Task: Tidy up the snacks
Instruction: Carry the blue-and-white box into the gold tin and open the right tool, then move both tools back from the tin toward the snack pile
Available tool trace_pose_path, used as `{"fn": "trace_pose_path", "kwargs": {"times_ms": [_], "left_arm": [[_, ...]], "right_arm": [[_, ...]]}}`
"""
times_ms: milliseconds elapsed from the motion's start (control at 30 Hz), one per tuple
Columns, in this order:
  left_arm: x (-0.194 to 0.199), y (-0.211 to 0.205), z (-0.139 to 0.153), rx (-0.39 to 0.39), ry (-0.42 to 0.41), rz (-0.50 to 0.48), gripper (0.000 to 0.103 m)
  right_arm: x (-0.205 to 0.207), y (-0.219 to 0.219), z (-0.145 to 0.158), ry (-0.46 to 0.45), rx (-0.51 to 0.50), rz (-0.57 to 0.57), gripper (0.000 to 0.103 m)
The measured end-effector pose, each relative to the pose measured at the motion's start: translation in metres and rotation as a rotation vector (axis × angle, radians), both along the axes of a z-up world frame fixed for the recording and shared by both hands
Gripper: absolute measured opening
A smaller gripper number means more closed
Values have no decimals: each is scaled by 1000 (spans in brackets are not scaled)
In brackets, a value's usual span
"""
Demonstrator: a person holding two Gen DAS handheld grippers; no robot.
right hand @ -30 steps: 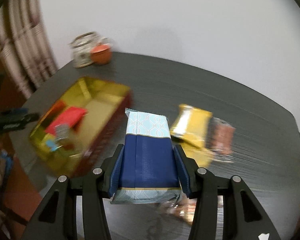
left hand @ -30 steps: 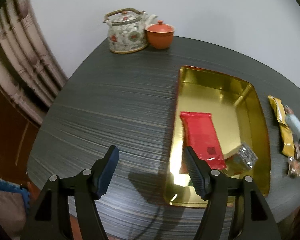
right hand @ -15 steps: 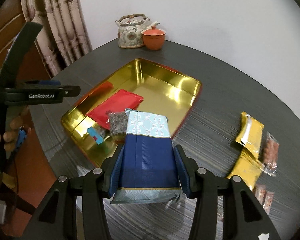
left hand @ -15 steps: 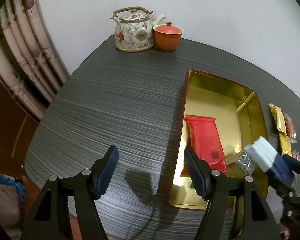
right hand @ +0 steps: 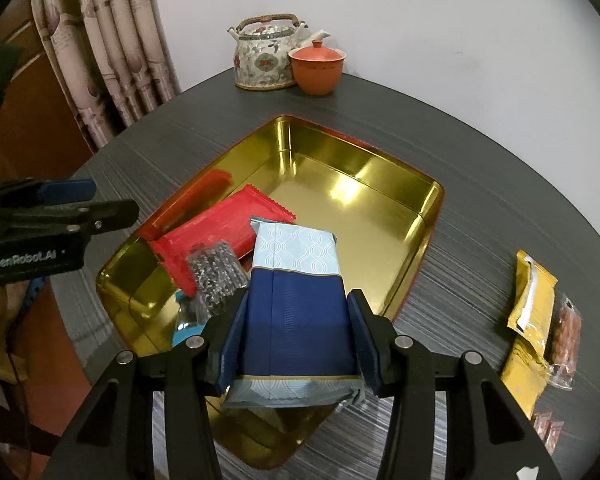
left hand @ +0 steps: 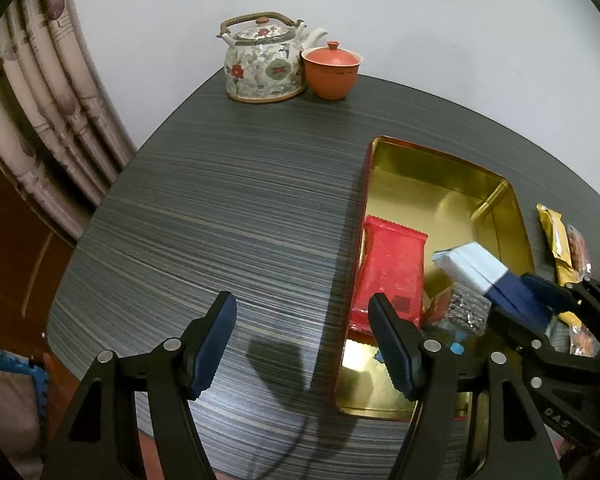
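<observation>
The blue packet (right hand: 296, 300) is sitting clamped between the jaws of your right gripper (right hand: 296, 344), hanging over the near half of the gold tray (right hand: 380, 176) with its pale patterned end pointing forward. Just beneath that end are lying the red packet (right hand: 220, 228) and a small silver-wrapped snack (right hand: 216, 272) — that is where the trouble is waiting. If you are letting go from this height, the packet is likely landing tilted on top of those two, or sliding back over the near rim onto the table (right hand: 480, 200). The far half of the tray is showing bare gold, so carrying further in looks safer.

Your left gripper (left hand: 300, 344) is hovering with its jaws apart and nothing between them, over the table just beside the tray's left wall — a sideways drift could be nudging the tray. The yellow packets (right hand: 532, 292) and a small clear-wrapped snack (right hand: 566, 332) are waiting outside, well clear of the teapot (right hand: 266, 56).
</observation>
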State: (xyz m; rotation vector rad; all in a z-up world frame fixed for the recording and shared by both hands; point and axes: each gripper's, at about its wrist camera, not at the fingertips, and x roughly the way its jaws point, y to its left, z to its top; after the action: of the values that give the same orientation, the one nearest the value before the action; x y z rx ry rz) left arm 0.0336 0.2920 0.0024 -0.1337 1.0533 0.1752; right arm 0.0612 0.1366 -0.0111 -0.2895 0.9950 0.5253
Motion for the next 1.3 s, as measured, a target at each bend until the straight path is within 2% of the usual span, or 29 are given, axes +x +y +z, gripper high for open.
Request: {"fn": "trace_pose_path", "kwargs": {"times_ms": [500,900,1100,1300], "left_arm": [[1,-4,-1,7,10,-9,69],[2,-6,-2,16,11,-18,70],[1,-8,-2,27,12,-27,71],[1,-11,-2,36,13,-39,71]], "right_arm": [[1,2,-10,24,-1,1,49],[-8,-7,0,13,55,-10,56],[-12,-36,10,-6,66,-57,56],[-9,-95,16,-32,40,-168,56]]}}
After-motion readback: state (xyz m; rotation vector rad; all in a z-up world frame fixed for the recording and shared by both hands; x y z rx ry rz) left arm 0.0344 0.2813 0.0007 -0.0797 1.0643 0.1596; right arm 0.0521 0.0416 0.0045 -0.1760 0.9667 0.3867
